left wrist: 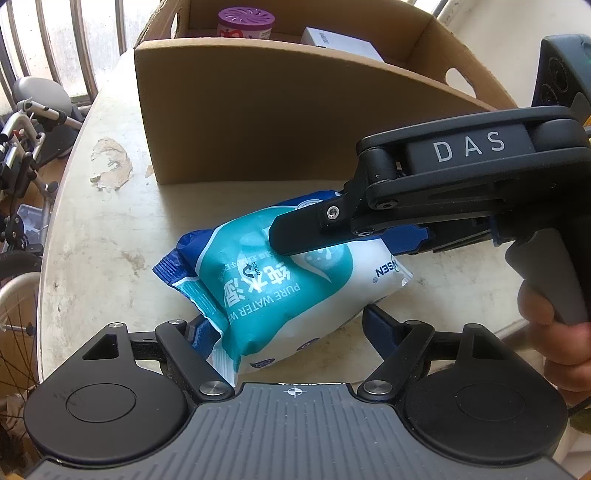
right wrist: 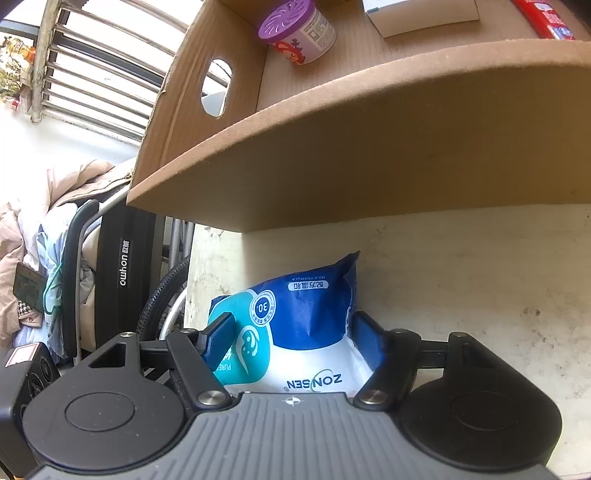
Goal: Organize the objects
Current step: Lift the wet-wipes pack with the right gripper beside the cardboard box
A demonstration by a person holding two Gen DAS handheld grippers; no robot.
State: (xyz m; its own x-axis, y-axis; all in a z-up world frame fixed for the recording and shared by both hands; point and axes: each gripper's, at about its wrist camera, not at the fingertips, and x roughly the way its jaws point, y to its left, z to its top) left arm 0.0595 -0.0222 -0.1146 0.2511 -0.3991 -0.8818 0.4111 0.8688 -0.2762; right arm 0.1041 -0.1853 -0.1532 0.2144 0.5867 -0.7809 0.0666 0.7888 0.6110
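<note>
A teal, white and blue pack of wet wipes (left wrist: pixel 280 280) lies on the worn white table (left wrist: pixel 110 229) in front of a cardboard box (left wrist: pixel 258 122). My left gripper (left wrist: pixel 284 328) is open, with its blue fingers on either side of the pack's near end. My right gripper (right wrist: pixel 291 336) has its fingers pressed against both sides of the pack (right wrist: pixel 306 321). In the left wrist view the right gripper (left wrist: pixel 332 229) reaches in from the right and lies over the pack.
The box holds a purple-lidded jar (right wrist: pixel 295 33), a white carton (right wrist: pixel 417 14) and a red packet (right wrist: pixel 546 18). A wheelchair (right wrist: pixel 122 266) and clothes stand past the table's left edge. Window bars (right wrist: pixel 96 74) lie behind.
</note>
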